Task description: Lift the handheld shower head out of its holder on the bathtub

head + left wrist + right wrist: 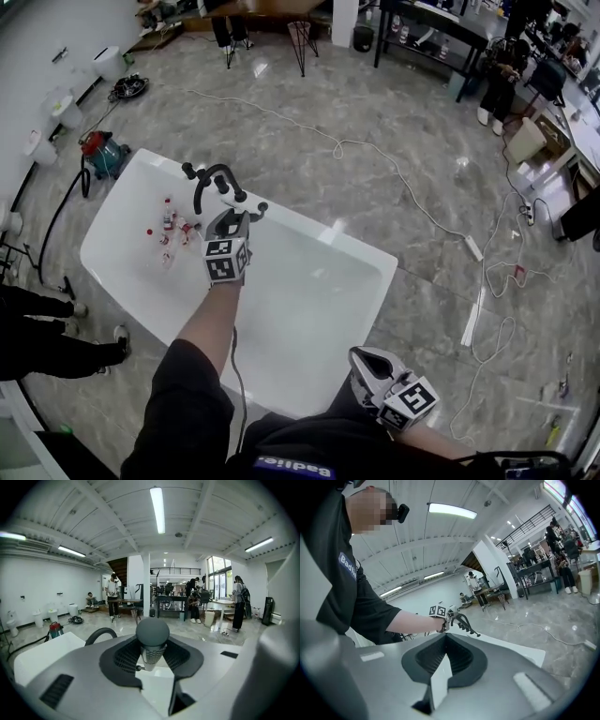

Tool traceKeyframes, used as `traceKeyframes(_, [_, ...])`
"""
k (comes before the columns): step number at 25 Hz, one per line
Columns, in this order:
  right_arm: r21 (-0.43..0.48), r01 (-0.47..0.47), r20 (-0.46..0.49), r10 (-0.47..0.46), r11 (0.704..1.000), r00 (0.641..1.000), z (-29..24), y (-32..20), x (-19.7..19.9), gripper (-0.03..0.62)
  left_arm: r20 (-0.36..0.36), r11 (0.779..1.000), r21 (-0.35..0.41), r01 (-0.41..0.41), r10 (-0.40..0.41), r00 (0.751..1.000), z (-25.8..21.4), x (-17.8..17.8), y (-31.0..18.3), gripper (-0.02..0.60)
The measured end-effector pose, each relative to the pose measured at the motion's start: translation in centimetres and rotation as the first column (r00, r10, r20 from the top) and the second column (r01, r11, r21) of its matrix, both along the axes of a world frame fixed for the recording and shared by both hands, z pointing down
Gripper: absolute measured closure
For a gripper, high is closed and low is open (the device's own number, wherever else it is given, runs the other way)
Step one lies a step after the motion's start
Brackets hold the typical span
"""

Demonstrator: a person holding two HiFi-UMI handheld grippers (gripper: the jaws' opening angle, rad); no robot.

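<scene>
A white bathtub stands on a grey marble floor in a large open workshop. White cables trail across the floor, a red and teal vacuum cleaner sits by the tub's far-left corner, and a few small bottles are gathered at the tub's far-left end. A black faucet arches up from the tub's far rim. The left arm reaches straight out over the tub, and the left gripper is just beside the faucet, pointing a little below level. Its 2 jaws are clamped on the handle of the shower head, which stands upright with its round grey head above them. The right gripper is held close to the body near the tub's near rim, its jaws together with nothing between them.
</scene>
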State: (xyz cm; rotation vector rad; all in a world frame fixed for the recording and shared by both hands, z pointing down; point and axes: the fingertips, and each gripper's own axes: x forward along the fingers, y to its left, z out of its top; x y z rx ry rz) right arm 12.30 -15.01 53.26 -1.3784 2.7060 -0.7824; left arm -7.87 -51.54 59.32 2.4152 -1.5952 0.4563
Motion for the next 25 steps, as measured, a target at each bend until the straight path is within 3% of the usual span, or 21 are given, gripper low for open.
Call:
traceKeyframes(8, [0.042,0.027,-0.030,-0.026,0.999,0.999,-3.7,1.4,-2.6,0.595,0.008,0.997,-0.003,-0.081,0.081,0.997,-1.1,-1.9,11.8,0.445])
traceKeyframes(17, [0.088,0.128,-0.096,-0.119,0.988,0.988,-7.0,2.4,-6.1,0.595,0.021,0.986,0.060,-0.154,0.153,0.988,-5.4,-3.3,21.5,0.445])
traceKeyframes(25, [0.128,0.218,-0.130,-0.201,0.968,0.971,-10.0,2.7,-9.0,0.595,-0.052,0.985,0.121,-0.125,0.132,0.990,-11.0,-4.9,28.2,0.445])
